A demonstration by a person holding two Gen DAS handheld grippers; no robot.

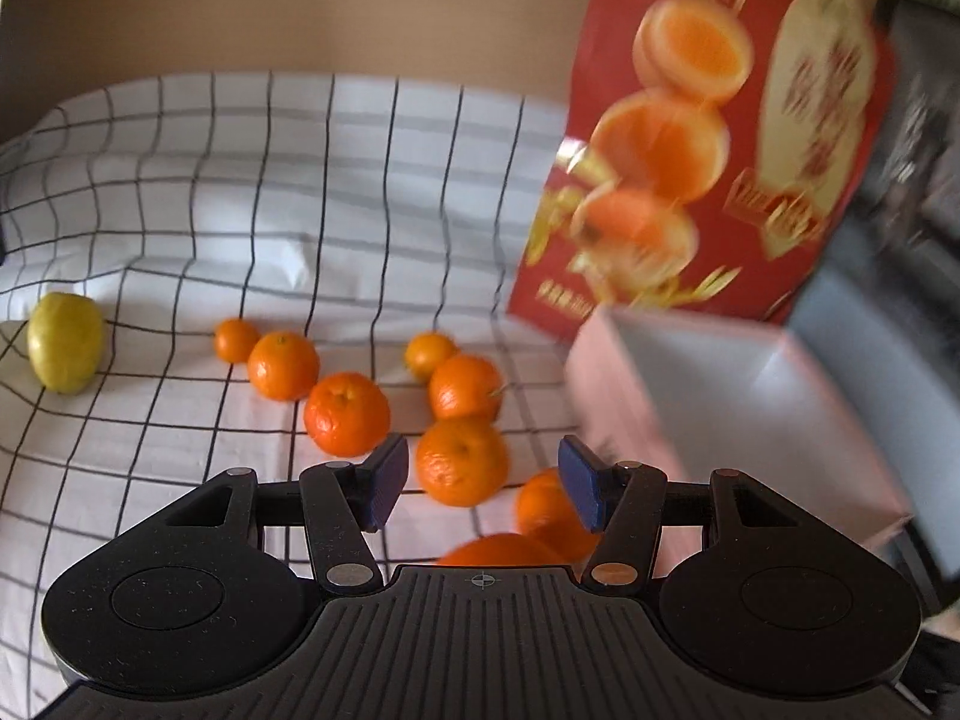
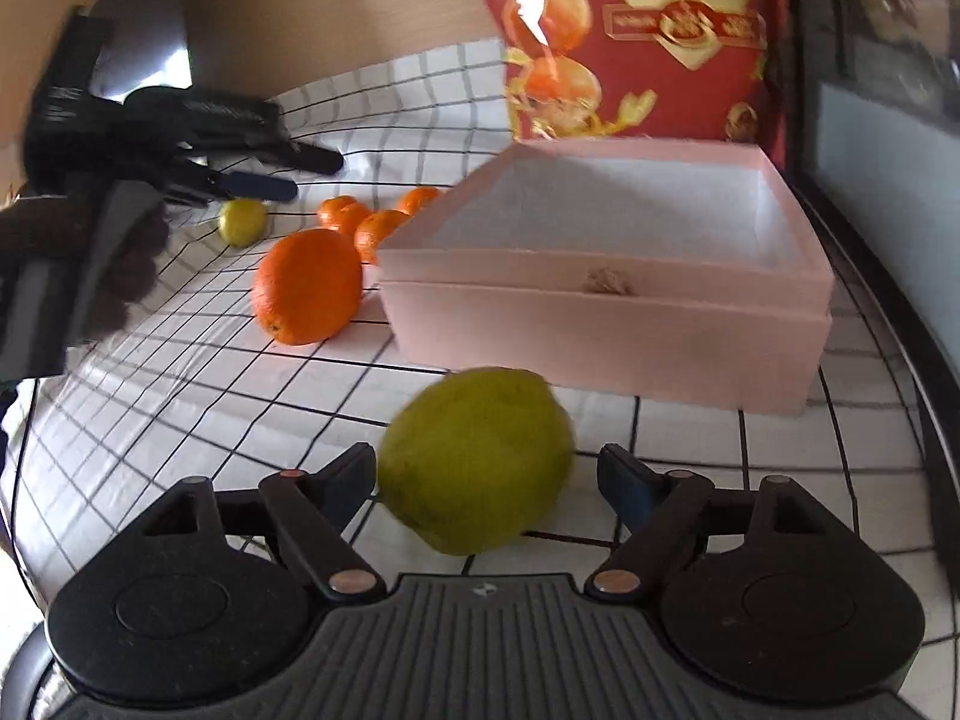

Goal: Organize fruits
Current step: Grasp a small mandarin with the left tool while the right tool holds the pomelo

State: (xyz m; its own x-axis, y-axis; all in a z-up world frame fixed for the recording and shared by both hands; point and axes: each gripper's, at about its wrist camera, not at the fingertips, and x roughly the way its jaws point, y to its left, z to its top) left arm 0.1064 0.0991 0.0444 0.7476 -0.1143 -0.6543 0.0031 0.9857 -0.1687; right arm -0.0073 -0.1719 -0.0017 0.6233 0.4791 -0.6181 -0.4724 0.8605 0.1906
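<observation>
- Plainly, the right tongs point(image 2: 486, 474) stand wide open with the green-yellow fruit point(image 2: 477, 459) lying between their pads on the counter point(image 2: 780, 450), gripped by neither; closing off-centre on so round a body could squirt it forward against the pink box point(image 2: 606, 324) just ahead.
- The left tongs point(image 1: 483, 480) are likewise open and empty, hovering over a scatter of oranges point(image 1: 462, 459); the nearest sit just beyond and partly beneath the pads, so a descent could nudge one and set its neighbours rolling.
- The large orange point(image 2: 306, 285) lies ahead and left of the right tongs, close beside the box wall; a bump there could roll it off.
- The checked cloth point(image 1: 180, 210) is wrinkled; dragging pads might bunch it and shift fruit.
- Both views are blurred, so exact gaps are uncertain.
</observation>
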